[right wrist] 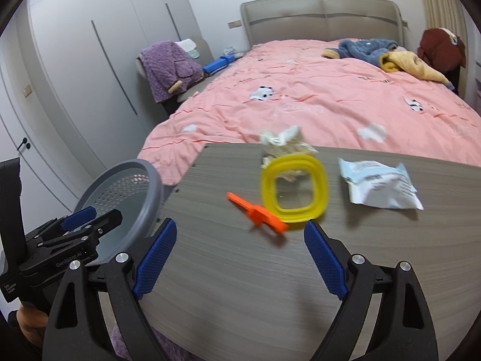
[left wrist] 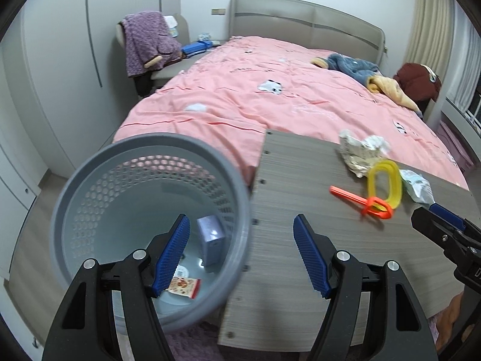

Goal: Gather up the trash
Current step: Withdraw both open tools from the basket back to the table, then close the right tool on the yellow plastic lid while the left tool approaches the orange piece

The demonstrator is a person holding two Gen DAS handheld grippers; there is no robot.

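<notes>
Bedroom w/ a pink-quilted bed (right wrist: 315,96), white wardrobe doors at left, and a grey wood-grain table (right wrist: 270,270) in the foreground at the bed's foot.

Trash on the table, 3 pcs: a crumpled white paper wad (right wrist: 285,144) at the far edge, a flat white-and-blue wrapper (right wrist: 378,185) to its right, and an orange plastic stick (right wrist: 257,212) nearest the camera. A yellow ring-shaped lid (right wrist: 293,188) sits btwn them, touching the wad's near side and just beside the orange stick.

Right gripper (right wrist: 240,258) hovers above the table, fingers spread wide, holding nothing. The orange stick lies just ahead of the fingertips, roughly centred btwn them; the yellow lid is ahead near the right fingertip; wad and wrapper are farther off.

Grey perforated bin (left wrist: 90,180) stands off the table's left edge, rim against it. Inside: 2 items, a pale lilac box (left wrist: 212,237) upright-ish and a small red-and-white packet (left wrist: 185,285) flat on the bottom.

Left gripper (left wrist: 242,255) hangs over the bin-table boundary, fingers wide apart, empty. Its left finger is over the bin's mouth, the right finger over the tabletop; the lilac box shows just right of the left finger, the packet near that finger's base.

Beyond: a chair (right wrist: 192,90) beside the bed draped w/ a purple garment, a blue-and-yellow garment on the quilt's far right, a dark red one behind it.
</notes>
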